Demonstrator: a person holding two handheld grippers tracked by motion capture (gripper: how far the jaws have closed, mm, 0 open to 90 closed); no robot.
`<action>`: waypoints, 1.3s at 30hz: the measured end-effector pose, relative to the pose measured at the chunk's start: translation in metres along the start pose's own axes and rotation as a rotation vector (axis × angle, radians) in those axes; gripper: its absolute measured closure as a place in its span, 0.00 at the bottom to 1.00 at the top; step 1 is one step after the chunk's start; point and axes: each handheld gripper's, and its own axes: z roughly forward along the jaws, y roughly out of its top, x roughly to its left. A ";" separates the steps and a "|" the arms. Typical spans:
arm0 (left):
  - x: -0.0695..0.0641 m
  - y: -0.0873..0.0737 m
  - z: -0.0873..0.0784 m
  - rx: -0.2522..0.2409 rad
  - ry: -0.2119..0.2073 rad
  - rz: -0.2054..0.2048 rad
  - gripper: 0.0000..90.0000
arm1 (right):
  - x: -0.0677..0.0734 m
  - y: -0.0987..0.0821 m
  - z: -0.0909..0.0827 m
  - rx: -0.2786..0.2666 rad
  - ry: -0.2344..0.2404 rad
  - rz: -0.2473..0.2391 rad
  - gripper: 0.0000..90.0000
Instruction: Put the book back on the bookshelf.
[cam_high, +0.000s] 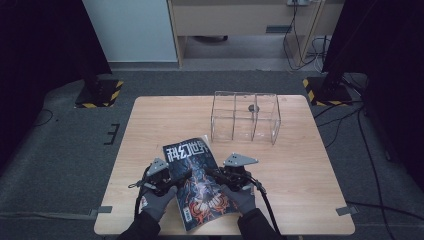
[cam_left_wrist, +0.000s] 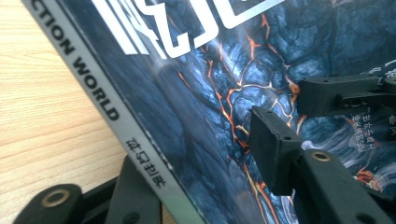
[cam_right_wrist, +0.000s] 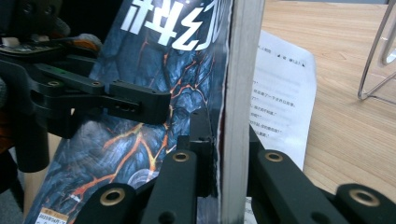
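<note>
Left gripper (cam_high: 176, 181) has its jaws clamped on the spine edge of the magazine (cam_high: 200, 182), one jaw on the cover, one underneath. Right gripper (cam_high: 214, 172) pinches the opposite edge the same way, jaws narrow around the page stack. The mag sits at the near-middle of the wooden table (cam_high: 150, 125). A clear wire rack (cam_high: 245, 117) stands farther back, well apart. Grey carpet, dark curtains around.

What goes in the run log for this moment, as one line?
left gripper: shut on magazine spine edge | right gripper: shut on opposite edge | magazine: lifted, tilted | clear rack: empty, behind
</note>
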 end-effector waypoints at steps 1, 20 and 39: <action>0.000 0.001 -0.001 -0.001 0.001 0.002 0.65 | 0.000 0.000 0.000 0.002 -0.002 -0.003 0.91; -0.020 0.030 -0.023 -0.135 0.053 0.154 0.83 | 0.000 0.030 -0.004 -0.105 -0.057 -0.070 0.86; -0.029 0.038 -0.033 -0.221 0.064 0.229 0.87 | -0.002 0.039 -0.010 -0.141 -0.065 -0.112 0.83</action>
